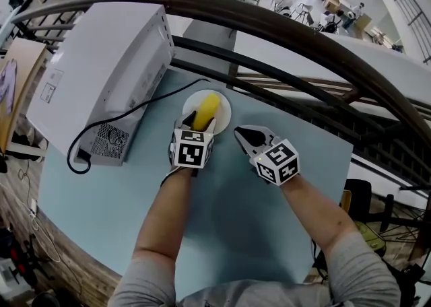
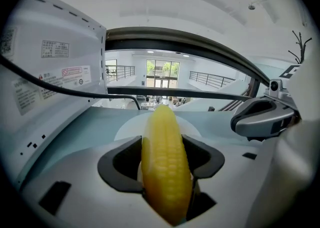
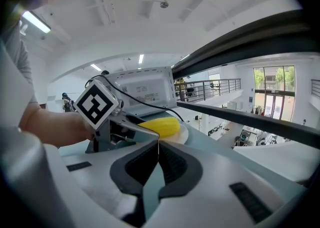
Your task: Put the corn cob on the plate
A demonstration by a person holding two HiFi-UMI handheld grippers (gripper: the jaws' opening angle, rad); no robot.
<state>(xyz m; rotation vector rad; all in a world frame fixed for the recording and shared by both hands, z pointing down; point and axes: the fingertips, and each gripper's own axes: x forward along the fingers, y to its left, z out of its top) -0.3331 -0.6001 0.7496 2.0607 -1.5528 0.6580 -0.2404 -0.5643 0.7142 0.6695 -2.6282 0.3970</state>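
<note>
Corn cob (image 1: 207,109) clamped in left gripper (image 1: 197,124), over plate (image 1: 224,106)

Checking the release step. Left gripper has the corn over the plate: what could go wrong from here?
1. The corn cob is round and spans most of the small plate; once the left gripper opens, it may roll off the rim.
2. Whether the cob touches the plate is unclear; an early release could drop it.
</note>
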